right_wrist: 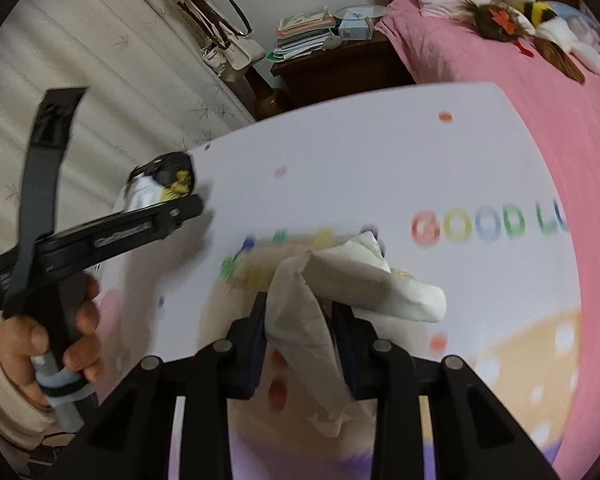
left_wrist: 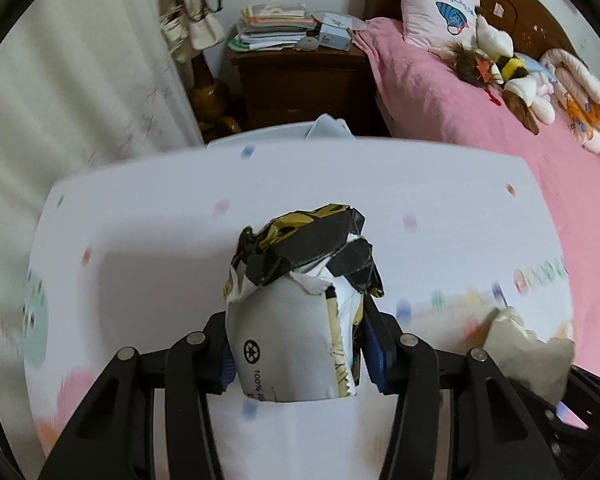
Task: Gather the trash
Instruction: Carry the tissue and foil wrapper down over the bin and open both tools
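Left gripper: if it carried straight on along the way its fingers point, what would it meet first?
Probably the white table. The left gripper, shut on the crumpled wrapper, points steeply down at the bare top; nothing else shows ahead, though depth is unclear.

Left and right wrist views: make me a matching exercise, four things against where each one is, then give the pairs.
Things:
1. crumpled black-and-yellow wrapper
2. white tissue
3. stack of books
4. bee plush toy

Places:
A. on the pink bed
B. between the right gripper's fingers
C. on the wooden nightstand
D. between the left gripper's fingers

Pairs: 1-D, 2-B, 3-C, 4-A
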Available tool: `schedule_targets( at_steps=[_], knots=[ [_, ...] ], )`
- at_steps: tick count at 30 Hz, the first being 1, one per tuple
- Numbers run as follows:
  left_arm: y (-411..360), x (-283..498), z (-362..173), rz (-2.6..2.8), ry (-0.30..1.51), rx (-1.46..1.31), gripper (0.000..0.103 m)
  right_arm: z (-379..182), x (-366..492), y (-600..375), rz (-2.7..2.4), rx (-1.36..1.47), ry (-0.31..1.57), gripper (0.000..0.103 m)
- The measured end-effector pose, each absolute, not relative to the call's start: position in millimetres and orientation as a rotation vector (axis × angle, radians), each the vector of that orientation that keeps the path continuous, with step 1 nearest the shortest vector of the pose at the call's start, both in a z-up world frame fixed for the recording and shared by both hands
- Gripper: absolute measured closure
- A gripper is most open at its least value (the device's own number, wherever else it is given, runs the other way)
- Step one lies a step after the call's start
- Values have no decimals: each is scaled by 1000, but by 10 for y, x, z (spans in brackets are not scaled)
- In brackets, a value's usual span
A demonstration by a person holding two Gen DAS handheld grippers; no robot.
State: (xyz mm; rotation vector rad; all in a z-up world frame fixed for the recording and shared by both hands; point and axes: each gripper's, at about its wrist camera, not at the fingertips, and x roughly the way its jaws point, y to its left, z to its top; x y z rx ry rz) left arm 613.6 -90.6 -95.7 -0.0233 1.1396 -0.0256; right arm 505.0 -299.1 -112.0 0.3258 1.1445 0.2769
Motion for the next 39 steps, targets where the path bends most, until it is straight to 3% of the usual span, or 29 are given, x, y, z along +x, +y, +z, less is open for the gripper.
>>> schedule_targets(
  at_steps=[12, 21, 28, 39],
  knots=[
    [-155, 4107, -90, -109, 1038, -46, 54, -460, 3472, -2279, 206, 412, 1052, 73],
    [293, 2507, 206, -208, 1005, -27, 54, -54, 2082, -1584, 208, 401, 987, 73],
    [365, 1475, 43, -306, 1031, -2, 54, -138, 1182, -1187, 189, 365, 1047, 72],
    [367, 607, -889, -304, 1225, 6, 54, -1028, 375, -935, 180, 368, 1318, 72]
  ],
)
